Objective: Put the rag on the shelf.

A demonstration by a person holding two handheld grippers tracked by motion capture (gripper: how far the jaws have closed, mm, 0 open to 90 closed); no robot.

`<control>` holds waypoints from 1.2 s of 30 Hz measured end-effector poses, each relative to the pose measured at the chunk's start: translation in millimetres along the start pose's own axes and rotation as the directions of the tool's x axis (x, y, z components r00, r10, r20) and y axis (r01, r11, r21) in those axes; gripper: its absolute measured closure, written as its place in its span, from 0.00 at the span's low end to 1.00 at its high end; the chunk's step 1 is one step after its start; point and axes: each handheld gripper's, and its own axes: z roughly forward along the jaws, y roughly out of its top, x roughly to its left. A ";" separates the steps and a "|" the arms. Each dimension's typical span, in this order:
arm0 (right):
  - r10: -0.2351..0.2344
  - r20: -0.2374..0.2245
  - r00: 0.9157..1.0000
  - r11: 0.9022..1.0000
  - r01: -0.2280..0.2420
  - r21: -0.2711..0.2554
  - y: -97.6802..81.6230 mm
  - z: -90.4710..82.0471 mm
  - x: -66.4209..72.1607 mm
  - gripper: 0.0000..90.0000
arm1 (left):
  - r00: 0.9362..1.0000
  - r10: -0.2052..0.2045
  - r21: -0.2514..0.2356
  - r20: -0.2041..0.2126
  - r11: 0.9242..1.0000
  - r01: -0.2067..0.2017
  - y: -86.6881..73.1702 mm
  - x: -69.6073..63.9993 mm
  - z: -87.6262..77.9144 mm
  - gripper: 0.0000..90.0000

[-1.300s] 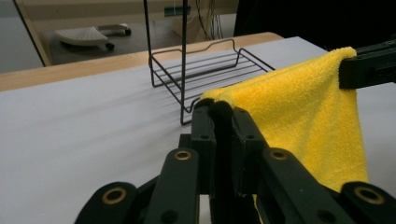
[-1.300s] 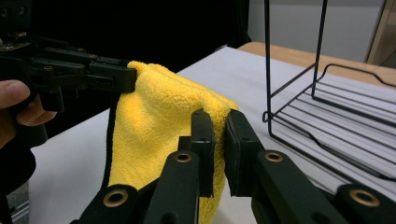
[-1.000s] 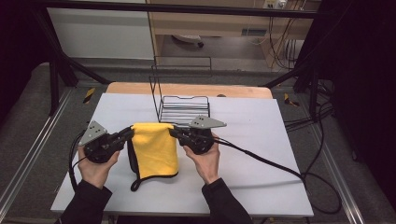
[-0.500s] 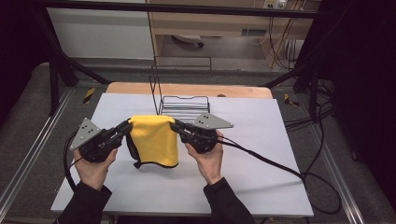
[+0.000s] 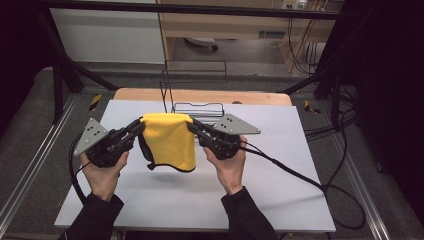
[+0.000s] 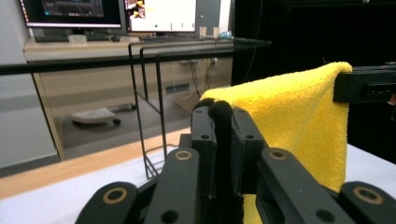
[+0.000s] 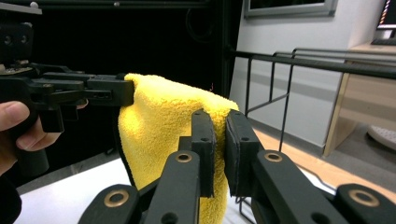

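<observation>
1. Yellow towel (image 5: 170, 140): lifted clear of the white table (image 5: 280, 165), hanging as a folded sheet between the two grippers, dark edging along its lower hem.
2. Left gripper (image 5: 139, 127): jaws clamped on the towel's left top corner; in the left gripper view a bunch of dark hem sits pinched between them (image 6: 220, 116).
3. Right gripper (image 5: 193, 126): jaws closed on the right top corner, yellow pile showing behind the pads (image 7: 219, 140).
4. Black wire rack (image 5: 195, 100): standing just behind the towel, at the far edge of the table; nothing hangs on it.
5. Progress, as I judge it: pick-up and spreading done; carrying the towel forward and draping it over the rack's top bar appear to remain.
</observation>
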 end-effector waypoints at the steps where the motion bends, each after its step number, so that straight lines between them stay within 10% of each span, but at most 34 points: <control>1: -0.005 0.005 1.000 1.000 0.005 -0.006 2.0 -0.7 -0.3 0.93 | 1.000 0.001 -0.005 0.000 1.000 -0.001 1.5 -0.7 0.7 0.91; 36: -0.058 0.121 0.991 0.981 0.079 -0.177 75.7 -25.7 -24.3 0.93 | 1.000 -0.004 -0.187 0.029 0.982 0.009 80.1 -15.3 43.2 0.91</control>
